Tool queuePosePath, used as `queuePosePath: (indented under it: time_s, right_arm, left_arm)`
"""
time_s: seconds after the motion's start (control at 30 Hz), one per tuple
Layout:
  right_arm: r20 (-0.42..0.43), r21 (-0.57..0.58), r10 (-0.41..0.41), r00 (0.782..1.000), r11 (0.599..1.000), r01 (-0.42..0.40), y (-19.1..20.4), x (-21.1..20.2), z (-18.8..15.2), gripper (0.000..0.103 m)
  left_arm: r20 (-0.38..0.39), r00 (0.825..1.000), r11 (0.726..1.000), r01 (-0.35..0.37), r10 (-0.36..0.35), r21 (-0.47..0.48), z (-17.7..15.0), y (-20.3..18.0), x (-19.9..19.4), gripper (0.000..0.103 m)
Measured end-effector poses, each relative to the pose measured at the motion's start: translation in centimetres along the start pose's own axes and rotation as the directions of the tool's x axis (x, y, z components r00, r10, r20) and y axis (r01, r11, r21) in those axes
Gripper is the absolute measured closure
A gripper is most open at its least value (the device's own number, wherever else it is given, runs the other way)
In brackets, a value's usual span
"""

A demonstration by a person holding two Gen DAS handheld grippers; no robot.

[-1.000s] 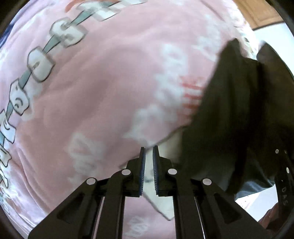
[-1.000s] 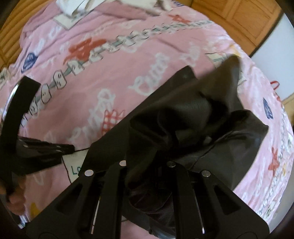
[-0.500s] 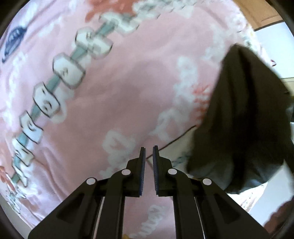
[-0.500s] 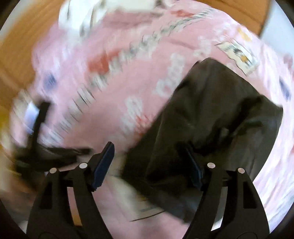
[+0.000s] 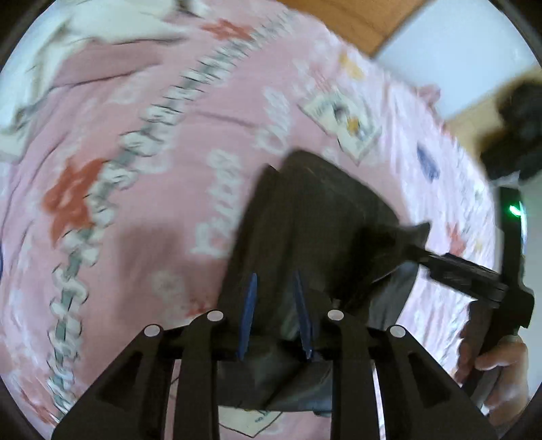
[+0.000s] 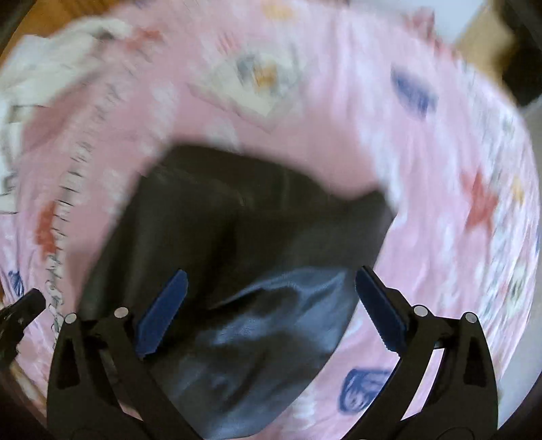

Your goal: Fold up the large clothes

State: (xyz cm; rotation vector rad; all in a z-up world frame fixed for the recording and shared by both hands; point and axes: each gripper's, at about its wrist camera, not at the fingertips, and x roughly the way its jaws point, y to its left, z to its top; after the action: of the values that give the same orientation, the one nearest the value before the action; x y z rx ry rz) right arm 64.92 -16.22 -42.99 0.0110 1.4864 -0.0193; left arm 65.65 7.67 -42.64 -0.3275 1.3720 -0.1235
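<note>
Your left hand-held gripper [image 5: 274, 316] points steeply down over the near edge of the dark garment [image 5: 315, 220]; its jaws have just been opening and stand a narrow way apart, with dark cloth seen between the blue pads [image 5: 249, 314], though the blur leaves it unclear whether they press on it. To the left of that garment you have a wide stretch of the pink printed bedspread [image 5: 142, 189] lying bare, crossed by a chain-like print, with a rumpled white cloth [image 5: 84, 30] at its far left corner. The garment lies bunched near the middle of the bed, its far edge rising to a blunt point and its right edge ending in a small upturned corner. Just right of that corner, your right hand-held gripper [image 5: 464, 270] reaches in from the side, gripped by your hand [image 5: 498, 365] at the frame's edge. Beyond the bed's far edge you see wood flooring [image 5: 342, 20].

From the right wrist view, your right hand-held gripper [image 6: 271, 311] hangs straight down above the garment [image 6: 210, 216]; its jaws have just been opening and now stand as wide as they go, with a glossy fold of the cloth below the gap and neither pad touching it. To the right of the garment's edge the bedspread [image 6: 440, 176] runs free to the bed's rim
</note>
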Motion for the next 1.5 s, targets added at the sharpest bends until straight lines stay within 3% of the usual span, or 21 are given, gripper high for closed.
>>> queuePosePath:
  time_s: [0.07,0.13,0.2,0.27,0.33,0.4,0.53,0.6,0.73,0.83,0.9,0.93,0.97,1.03,1.1,1.13,1.2,1.3,1.43,1.5]
  right_arm:
    - [-0.074,0.0,-0.05,0.996,0.999,0.051,0.4,3.0,-0.1,0.006]
    - [-0.094,-0.069,-0.18,0.979,0.982,0.174,0.9,5.1,-0.4,0.006]
    - [-0.122,-0.061,-0.187,0.975,0.982,0.181,0.5,6.1,-0.8,0.009]
    - [-0.138,-0.042,-0.113,0.984,0.993,0.108,-0.3,6.4,-1.3,0.051]
    - [-0.141,0.004,-0.053,0.989,0.999,0.054,-1.3,6.4,-1.4,0.066]
    - [-0.107,0.037,0.016,0.994,0.999,-0.012,-1.8,5.9,-1.7,0.073]
    - [0.041,0.019,0.182,0.983,0.983,-0.182,-1.8,2.7,-3.7,0.085]
    - [0.104,-0.027,0.224,0.969,0.975,-0.223,-1.5,0.8,-5.2,0.088]
    - [0.195,-0.181,0.261,0.945,0.957,-0.227,0.2,-3.8,-8.1,0.09]
    - [0.207,-0.228,0.281,0.937,0.945,-0.233,1.1,-5.3,-8.6,0.091]
    - [0.213,-0.263,0.265,0.94,0.943,-0.206,1.6,-5.3,-8.2,0.092]
    - [0.218,-0.274,0.261,0.94,0.941,-0.198,1.7,-5.1,-8.0,0.092]
    - [0.219,-0.274,0.263,0.94,0.941,-0.199,1.3,-4.8,-7.8,0.093]
    - [0.214,-0.288,0.275,0.937,0.935,-0.209,2.2,-5.0,-7.7,0.094]
    - [0.214,-0.314,0.288,0.933,0.925,-0.213,3.6,-5.7,-7.8,0.096]
    - [0.214,-0.332,0.29,0.933,0.919,-0.21,4.3,-6.2,-7.8,0.099]
    - [0.213,-0.374,0.315,0.925,0.901,-0.221,5.5,-6.9,-7.9,0.103]
    - [0.246,-0.42,0.298,0.922,0.89,-0.175,7.6,-8.1,-7.2,0.103]
    - [0.193,-0.325,0.293,0.937,0.92,-0.221,6.5,-7.2,-5.1,0.103]
    - [0.197,-0.253,0.236,0.952,0.95,-0.184,4.7,-6.8,-4.8,0.102]
  left_arm:
    - [-0.088,0.996,0.999,-0.026,0.029,0.034,0.2,-1.4,3.8,0.081]
    - [-0.203,0.978,0.999,-0.035,0.042,0.041,-1.1,-1.6,7.6,0.081]
    - [-0.231,0.968,0.993,-0.082,0.101,0.088,-2.9,-1.8,9.2,0.081]
    - [-0.255,0.958,0.987,-0.102,0.132,0.127,-5.1,-1.5,10.1,0.081]
    - [-0.277,0.953,0.988,-0.092,0.124,0.126,-7.0,-0.6,10.4,0.081]
    - [-0.291,0.953,0.993,-0.057,0.085,0.105,-8.6,0.3,10.0,0.082]
    - [-0.301,0.952,0.996,-0.024,0.05,0.088,-11.0,1.4,8.5,0.082]
    - [-0.301,0.953,0.995,-0.002,0.031,0.096,-12.2,1.5,7.4,0.082]
    - [-0.255,0.966,0.988,-0.009,0.048,0.153,-14.1,1.9,4.9,0.081]
    - [-0.106,0.987,0.979,-0.105,0.124,0.175,-12.9,2.9,1.9,0.081]
    - [-0.029,0.987,0.976,-0.149,0.155,0.161,-10.7,3.8,1.3,0.071]
    - [-0.035,0.992,0.984,-0.115,0.12,0.138,-9.1,4.3,2.3,0.069]
    - [-0.09,0.995,0.993,-0.034,0.045,0.116,-7.5,4.6,4.6,0.069]
    - [-0.149,0.989,0.994,0.008,0.009,0.109,-6.2,3.8,8.5,0.081]
    - [-0.198,0.98,0.99,0.01,0.018,0.138,-6.0,2.3,11.7,0.1]
    - [-0.204,0.979,0.987,0.012,0.021,0.161,-6.3,1.4,12.7,0.103]
    - [-0.196,0.98,0.988,0.044,-0.014,0.146,-6.8,0.6,13.5,0.103]
    - [-0.197,0.972,0.99,0.136,-0.126,0.036,-7.2,1.5,13.8,0.103]
    - [-0.198,0.969,0.989,0.148,-0.145,-0.001,-7.7,2.9,13.5,0.103]
    - [-0.197,0.972,0.991,0.136,-0.13,0.018,-7.7,3.4,12.8,0.103]
